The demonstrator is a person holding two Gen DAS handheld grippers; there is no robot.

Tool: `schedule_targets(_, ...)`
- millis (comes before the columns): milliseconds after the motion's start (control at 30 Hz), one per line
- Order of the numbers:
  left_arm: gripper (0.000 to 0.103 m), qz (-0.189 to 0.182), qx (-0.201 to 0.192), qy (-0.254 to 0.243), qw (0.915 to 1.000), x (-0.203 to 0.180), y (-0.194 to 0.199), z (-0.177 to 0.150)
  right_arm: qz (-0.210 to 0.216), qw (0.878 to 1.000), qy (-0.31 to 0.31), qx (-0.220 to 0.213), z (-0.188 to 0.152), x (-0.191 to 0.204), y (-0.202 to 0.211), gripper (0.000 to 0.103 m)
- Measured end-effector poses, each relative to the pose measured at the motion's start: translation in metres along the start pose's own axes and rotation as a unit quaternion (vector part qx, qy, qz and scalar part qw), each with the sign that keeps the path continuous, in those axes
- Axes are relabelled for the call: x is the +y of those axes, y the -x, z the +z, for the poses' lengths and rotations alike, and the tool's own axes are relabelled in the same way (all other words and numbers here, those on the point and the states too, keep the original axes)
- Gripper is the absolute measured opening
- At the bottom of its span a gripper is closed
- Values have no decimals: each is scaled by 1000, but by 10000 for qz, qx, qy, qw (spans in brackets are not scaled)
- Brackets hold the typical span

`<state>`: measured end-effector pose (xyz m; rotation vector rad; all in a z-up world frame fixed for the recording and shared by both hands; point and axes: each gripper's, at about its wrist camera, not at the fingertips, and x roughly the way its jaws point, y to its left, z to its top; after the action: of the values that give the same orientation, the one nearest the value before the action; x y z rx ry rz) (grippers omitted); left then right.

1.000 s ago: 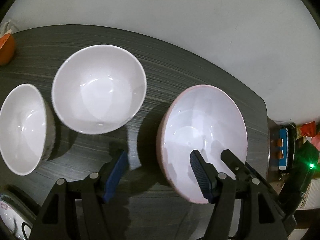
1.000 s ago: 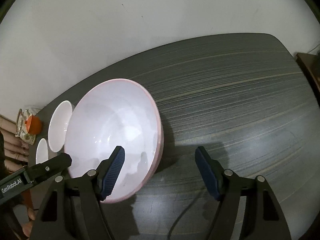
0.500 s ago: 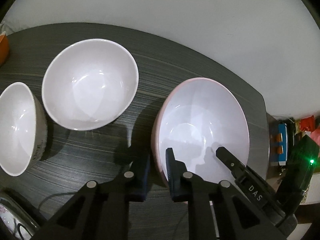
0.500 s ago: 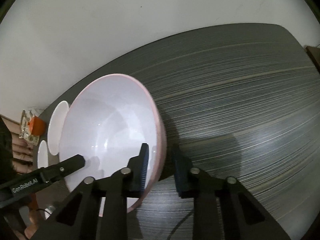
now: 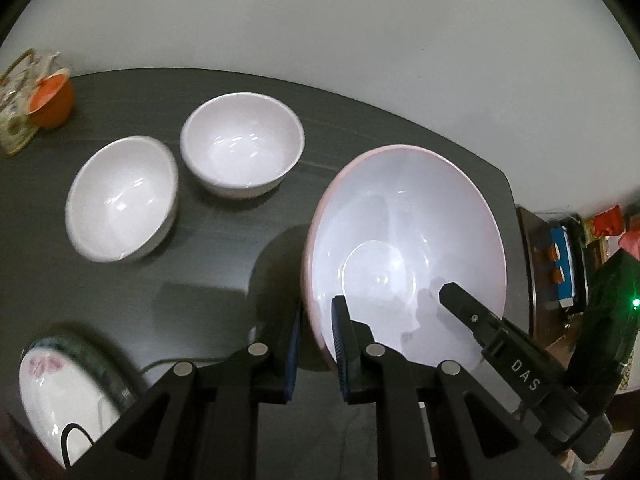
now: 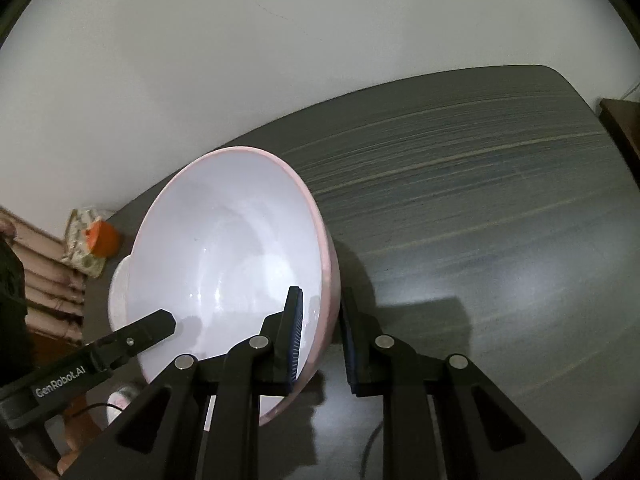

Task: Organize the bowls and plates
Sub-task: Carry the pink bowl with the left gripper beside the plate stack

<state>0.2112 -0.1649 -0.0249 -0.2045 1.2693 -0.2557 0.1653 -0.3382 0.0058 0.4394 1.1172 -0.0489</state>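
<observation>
Dark, streaky-grained table (image 6: pixel 480 208) against a plain white wall is where we are working, and the large pink-rimmed bowl (image 5: pixel 404 248) sits at its near edge, caught between our two tools. We have the left gripper (image 5: pixel 316 344) clamped on the bowl's left rim, one pad inside and one outside the wall, and the right gripper (image 6: pixel 320 340) clamped the same way on the opposite rim. Judging by its gloss and thin wall, we take the bowl for glazed ceramic or melamine: stiff, slick under the pads, and likely to chip if it drops. It looks wide enough to be awkward from one side, so a two-sided rim hold seems right to us. Two smaller white bowls (image 5: pixel 242 150) stand close together farther back on the left, and a patterned plate (image 5: pixel 60 392) lies at the near left corner; nesting should suit them.
</observation>
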Motion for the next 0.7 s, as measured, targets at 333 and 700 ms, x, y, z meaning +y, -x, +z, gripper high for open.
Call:
schedule_targets(333,16,-32,-203,186,9996,30,48,-66,128,9996,224,75,-66,35,40,18)
schedule_targets(700,15,39,-125,356,9993,58,45,-126,201,9989,232,342,-132,47,38,19)
